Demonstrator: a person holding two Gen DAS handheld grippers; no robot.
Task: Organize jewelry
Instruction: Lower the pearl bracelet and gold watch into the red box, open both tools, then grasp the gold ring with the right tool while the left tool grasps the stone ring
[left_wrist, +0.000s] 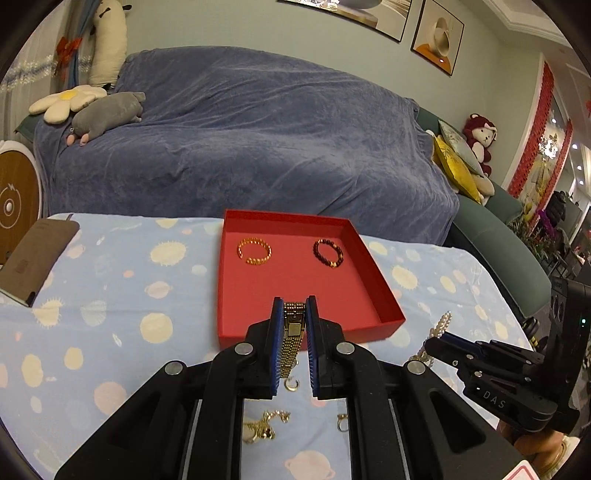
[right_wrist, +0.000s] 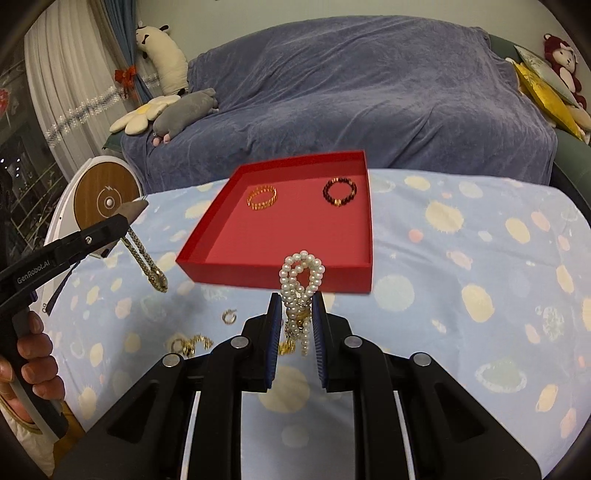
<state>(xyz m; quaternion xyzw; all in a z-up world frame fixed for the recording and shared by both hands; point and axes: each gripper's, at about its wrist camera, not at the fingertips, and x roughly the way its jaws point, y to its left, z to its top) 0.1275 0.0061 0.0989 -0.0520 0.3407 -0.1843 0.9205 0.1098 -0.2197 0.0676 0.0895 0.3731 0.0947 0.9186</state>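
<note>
A red tray (left_wrist: 384, 295) (right_wrist: 280, 275) stands on the table and holds a gold bracelet (left_wrist: 254, 251) (right_wrist: 262, 196) and a dark bead bracelet (left_wrist: 328, 253) (right_wrist: 340, 192). My left gripper (left_wrist: 294, 306) is shut on a gold watch (left_wrist: 291, 339) just above the tray's near edge; the watch also shows hanging at left in the right wrist view (right_wrist: 147, 262). My right gripper (right_wrist: 295, 304) is shut on a pearl necklace (right_wrist: 301, 280) in front of the tray; it also shows in the left wrist view (left_wrist: 439, 326).
A gold chain (left_wrist: 264, 424) (right_wrist: 190, 343) and gold earrings (left_wrist: 342, 422) (right_wrist: 229, 316) lie loose on the blue spotted cloth. A brown notebook (left_wrist: 33, 254) lies at far left. A blue-covered sofa (left_wrist: 240, 140) stands behind the table.
</note>
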